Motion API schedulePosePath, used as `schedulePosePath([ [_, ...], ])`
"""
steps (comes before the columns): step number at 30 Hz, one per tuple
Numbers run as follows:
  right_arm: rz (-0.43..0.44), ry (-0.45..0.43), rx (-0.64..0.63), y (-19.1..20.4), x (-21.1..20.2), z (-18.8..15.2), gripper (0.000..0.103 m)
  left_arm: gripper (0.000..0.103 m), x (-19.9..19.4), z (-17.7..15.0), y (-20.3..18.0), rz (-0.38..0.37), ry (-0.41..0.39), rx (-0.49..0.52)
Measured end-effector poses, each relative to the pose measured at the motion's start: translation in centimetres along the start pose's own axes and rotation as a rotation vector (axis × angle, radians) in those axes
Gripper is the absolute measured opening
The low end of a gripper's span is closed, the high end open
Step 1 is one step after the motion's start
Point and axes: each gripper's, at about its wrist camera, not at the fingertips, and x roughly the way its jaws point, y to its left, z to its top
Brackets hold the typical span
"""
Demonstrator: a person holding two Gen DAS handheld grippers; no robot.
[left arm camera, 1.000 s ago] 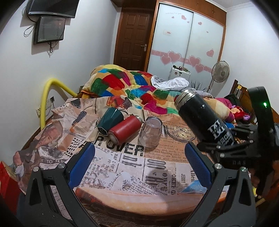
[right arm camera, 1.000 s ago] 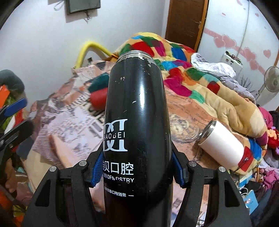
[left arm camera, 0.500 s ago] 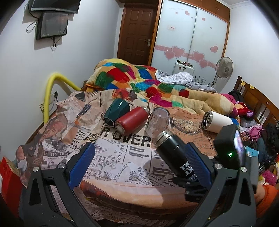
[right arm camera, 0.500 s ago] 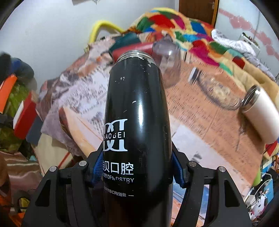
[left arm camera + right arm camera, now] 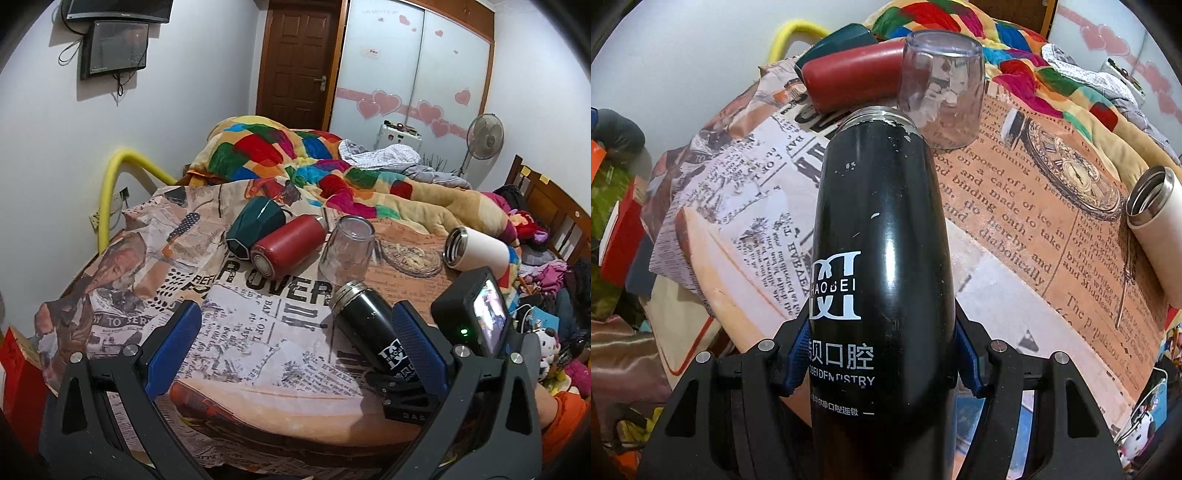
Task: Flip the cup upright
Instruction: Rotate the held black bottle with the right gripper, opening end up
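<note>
My right gripper [image 5: 882, 354] is shut on a black flask [image 5: 882, 258] with white lettering, its steel mouth pointing away from me. In the left wrist view the black flask [image 5: 369, 325] tilts low over the newspaper-print sheet [image 5: 236, 332], held by the right gripper [image 5: 402, 380]. My left gripper [image 5: 295, 347] is open and empty above the bed's near edge. A clear cup [image 5: 347, 251] stands upside down; it also shows in the right wrist view [image 5: 942, 88]. A red flask [image 5: 288, 245], a green mug [image 5: 255, 225] and a white flask [image 5: 476, 253] lie on their sides.
A colourful quilt [image 5: 295, 155] is heaped at the back of the bed. A yellow padded rail [image 5: 110, 184] runs along the left by the wall. A wooden bed frame [image 5: 546, 206] and clutter are on the right. A red box [image 5: 620, 229] lies below the bed's edge.
The right gripper has carried the black flask down and toward the near part of the bed, lowering it close to the sheet. The left gripper has stayed open.
</note>
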Motion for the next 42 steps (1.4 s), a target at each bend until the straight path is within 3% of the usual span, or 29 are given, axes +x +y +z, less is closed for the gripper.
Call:
schedulePosePath([
  [7,0.011,0.01,0.015,0.0,-0.3,0.2,0.062,0.103,1.3,-0.3,0.3,-0.022,0.07,-0.018],
  [12,0.021,-0.029,-0.019,0.2,-2.7,-0.3,0.066,0.103,3.2,-0.4,-0.2,-0.002,0.177,-0.038],
  [17,0.016,-0.095,0.0,-0.4,-6.7,-2.6,0.069,0.099,6.2,-1.6,-1.8,-0.096,0.312,-0.04],
  [20,-0.012,-0.151,0.049,-1.6,-9.1,-4.3,0.074,0.087,8.3,-2.8,-2.7,-0.136,0.418,-0.06],
  [23,-0.061,-0.205,0.104,-2.8,-11.1,-5.9,0.074,0.085,9.7,-3.9,-3.3,-0.189,0.48,-0.104],
  [26,-0.104,-0.246,0.158,-3.9,-12.6,-6.9,0.074,0.083,10.7,-4.2,-3.9,-0.167,0.507,-0.121],
  [30,-0.089,-0.296,0.224,-4.5,-13.8,-7.5,0.074,0.079,12.8,-4.5,-4.3,-0.121,0.572,-0.139],
  [33,-0.072,-0.325,0.256,-4.9,-14.1,-8.0,0.074,0.07,14.4,-4.9,-4.4,-0.123,0.63,-0.169],
  [42,-0.047,-0.354,0.291,-4.7,-14.4,-8.9,0.074,0.064,16.3,-3.4,-7.3,-0.058,0.607,-0.087],
])
